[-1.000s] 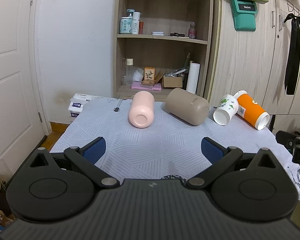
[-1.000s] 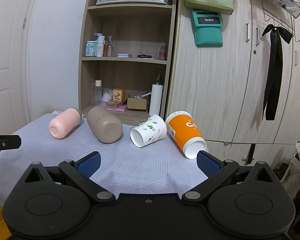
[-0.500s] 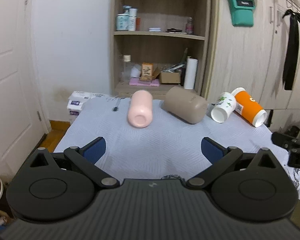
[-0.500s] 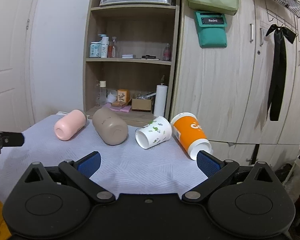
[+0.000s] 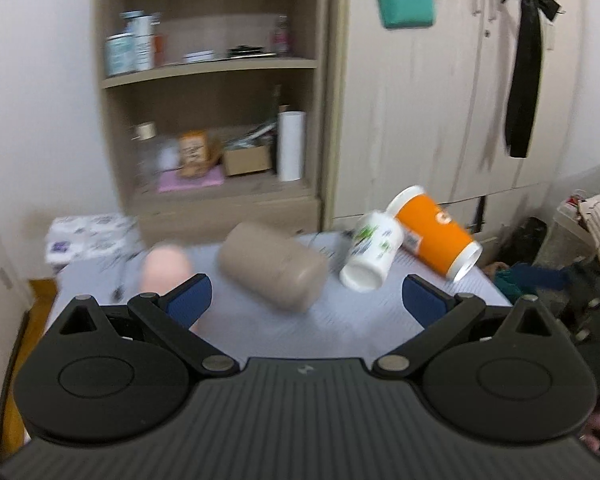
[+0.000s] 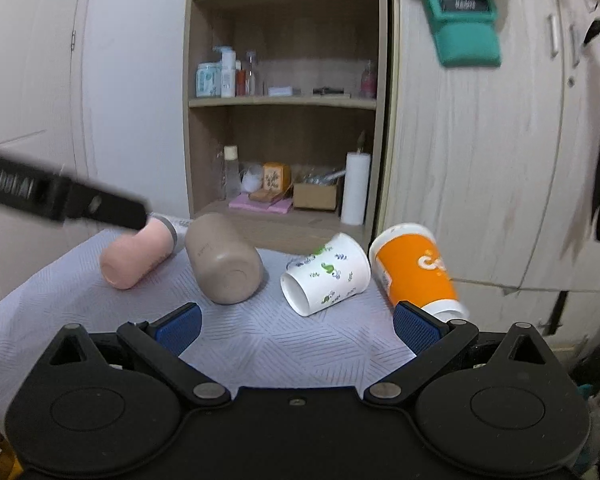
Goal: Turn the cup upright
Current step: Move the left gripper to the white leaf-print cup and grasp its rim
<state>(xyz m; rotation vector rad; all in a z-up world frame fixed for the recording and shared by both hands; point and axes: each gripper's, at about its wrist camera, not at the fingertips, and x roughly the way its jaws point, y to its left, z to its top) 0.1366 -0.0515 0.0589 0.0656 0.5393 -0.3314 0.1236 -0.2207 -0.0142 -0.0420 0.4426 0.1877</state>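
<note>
Both the left gripper [image 5: 305, 295] and right gripper [image 6: 296, 322] are hovering spread wide, empty, before the taupe cylindrical cup [image 6: 224, 258] lying sideways; beside it are lying a pink tumbler [image 6: 134, 258], white leaf-printed paper cup [image 6: 326, 274] and orange paper cup [image 6: 414, 270].

Both your cams sit low behind their own claw, looking across the tabletop [image 6: 80, 320] toward the shelf unit [image 6: 284, 100] and wardrobe. Your left view hangs back near the front-left edge, a bit blurry. Your right view looks in from the right side, closer. Both share all four tipped cups, like the orange cup [image 5: 434, 236] [image 6: 414, 268].
</note>
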